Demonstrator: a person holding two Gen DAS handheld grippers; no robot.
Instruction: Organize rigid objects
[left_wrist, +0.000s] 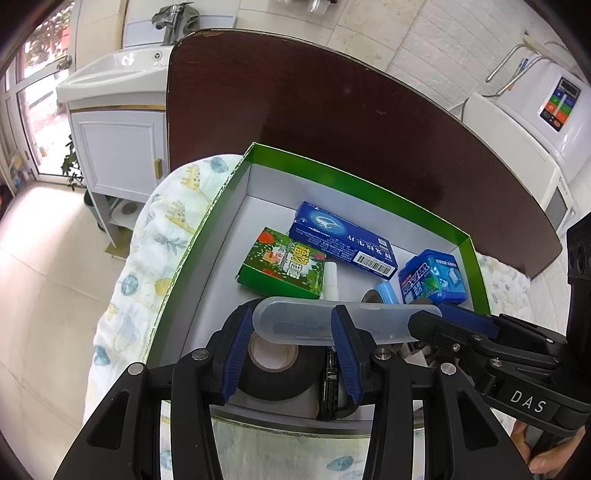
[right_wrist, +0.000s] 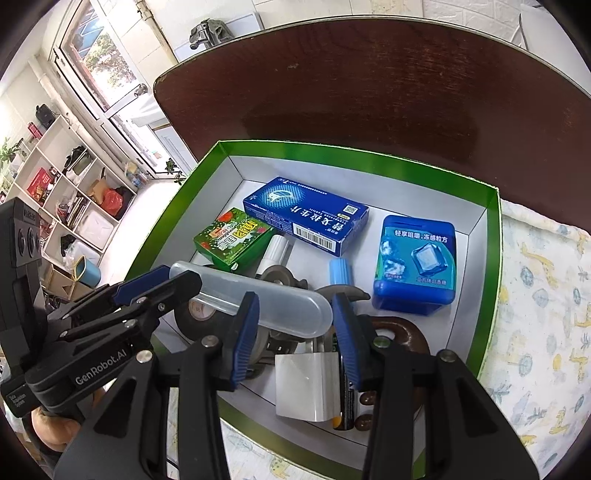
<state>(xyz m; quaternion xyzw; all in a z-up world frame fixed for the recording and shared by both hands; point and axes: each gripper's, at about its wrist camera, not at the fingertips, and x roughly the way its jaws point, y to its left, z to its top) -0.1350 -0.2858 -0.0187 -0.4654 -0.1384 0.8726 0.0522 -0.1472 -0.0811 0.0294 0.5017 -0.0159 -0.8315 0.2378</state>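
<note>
A clear plastic oblong case (left_wrist: 295, 325) (right_wrist: 255, 299) hangs over the near part of a green-rimmed white box (left_wrist: 354, 181) (right_wrist: 354, 155). My left gripper (left_wrist: 290, 349) and my right gripper (right_wrist: 291, 330) each have their blue-padded fingers on either side of one end of the case, touching it. The box holds a dark blue carton (left_wrist: 343, 240) (right_wrist: 306, 214), a green carton (left_wrist: 282, 267) (right_wrist: 232, 238), a blue gum tub (left_wrist: 432, 277) (right_wrist: 413, 266), a black tape roll (left_wrist: 273, 373), a small white tube (right_wrist: 277, 251) and other small items.
The box sits on an animal-print cloth (left_wrist: 162, 229) (right_wrist: 539, 295) in front of a dark wooden board (left_wrist: 332, 110) (right_wrist: 369, 85). A white sink cabinet (left_wrist: 118, 147) stands left, a washing machine (left_wrist: 535, 122) right, shelves (right_wrist: 62, 192) far left.
</note>
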